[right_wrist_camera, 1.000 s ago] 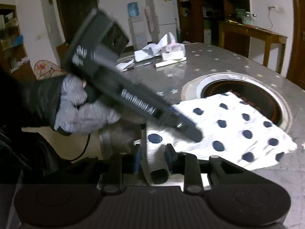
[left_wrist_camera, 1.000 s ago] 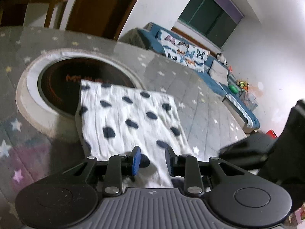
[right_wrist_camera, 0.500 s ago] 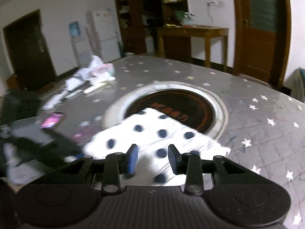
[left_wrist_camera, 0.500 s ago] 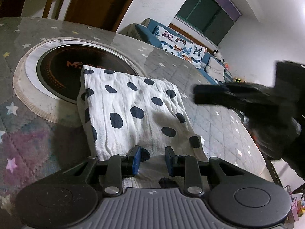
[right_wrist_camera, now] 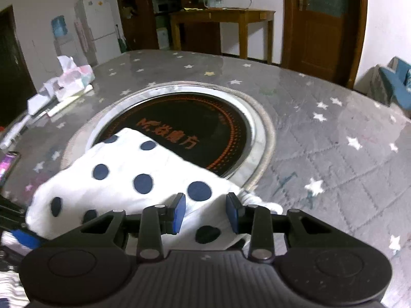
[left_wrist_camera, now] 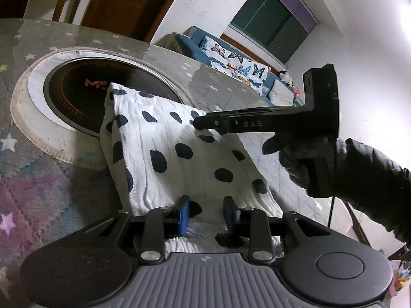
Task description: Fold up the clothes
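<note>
My left gripper [left_wrist_camera: 206, 214] points down at the near edge of the white cotton cloth with dark blue dots [left_wrist_camera: 164, 151], which lies folded on the grey star-patterned table cover [left_wrist_camera: 38, 179]. Its blue-padded jaws stand a little apart with the cloth's hem between them; my gripper's own body covers the spot where pads and fabric would meet, so I cannot tell whether they pinch it. Beyond the fingers the cloth runs away from me, and its far corner overlaps the round black glass cooktop set into the table [left_wrist_camera: 77, 95], hiding part of the orange lettering there.

To the right of that gripper, my right gripper [left_wrist_camera: 197, 123] reaches in sideways over the cloth, seen edge-on as one dark bar, so its jaws cannot be read from here. The black-gloved right hand [left_wrist_camera: 303, 164] holding it is partly cut off by the frame.

In the right wrist view, the right gripper [right_wrist_camera: 206, 211] has its blue pads set apart with the cloth's near corner below and between them; the fabric is motion-blurred and I see no pad pressing it. The bottom left of this view is a blur of dark shapes and a blue strip I cannot identify. A phone with a lit screen [right_wrist_camera: 7, 164] is cut off at the left edge.
</note>
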The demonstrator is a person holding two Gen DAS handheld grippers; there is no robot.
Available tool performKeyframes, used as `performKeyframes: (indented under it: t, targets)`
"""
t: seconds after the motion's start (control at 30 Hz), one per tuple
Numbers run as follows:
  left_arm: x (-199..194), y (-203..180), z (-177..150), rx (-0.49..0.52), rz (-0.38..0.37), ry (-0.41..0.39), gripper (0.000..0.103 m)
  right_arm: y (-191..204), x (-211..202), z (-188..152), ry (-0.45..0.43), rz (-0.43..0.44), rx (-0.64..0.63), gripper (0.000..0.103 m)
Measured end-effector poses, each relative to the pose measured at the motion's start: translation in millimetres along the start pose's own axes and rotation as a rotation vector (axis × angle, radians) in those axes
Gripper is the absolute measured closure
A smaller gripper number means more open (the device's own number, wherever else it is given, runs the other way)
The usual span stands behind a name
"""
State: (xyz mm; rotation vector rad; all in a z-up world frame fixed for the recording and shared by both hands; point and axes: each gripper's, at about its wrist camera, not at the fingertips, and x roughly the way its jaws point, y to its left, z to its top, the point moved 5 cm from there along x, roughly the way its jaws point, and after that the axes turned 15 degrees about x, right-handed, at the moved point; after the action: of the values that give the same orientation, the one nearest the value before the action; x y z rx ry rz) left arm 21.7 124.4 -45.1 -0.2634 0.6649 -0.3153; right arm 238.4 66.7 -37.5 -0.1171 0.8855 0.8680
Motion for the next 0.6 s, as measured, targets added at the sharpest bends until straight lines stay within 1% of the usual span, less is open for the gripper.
performKeyframes:
  t: [0.2, 0.27, 0.33, 0.43, 0.5, 0.6]
  targets:
    - [-1, 6, -2, -0.036, -0.028, -0.016, 0.072, -1, 4, 5, -0.033, -0.041, -0.013, 0.067]
    - [-2, 7, -3, -0.045, -0.035, -0.022, 0.072, 1, 6, 7, -0.044, -0.06, -0.024, 0.062]
    - [-3, 7, -4, -0.052, -0.041, -0.029, 0.072, 2, 7, 9, -0.048, -0.074, -0.023, 0.059]
    - [-4, 9, -6, -0.065, -0.05, -0.037, 0.072, -1, 9, 13, -0.053, -0.102, -0.011, 0.051]
    - [-4, 9, -6, -0.068, -0.055, -0.04, 0.072, -6, 11, 15, -0.044, -0.109, 0.016, 0.05]
    - [-5, 10, -7, -0.071, -0.062, -0.043, 0.072, -11, 12, 15, -0.032, -0.093, 0.048, 0.05]
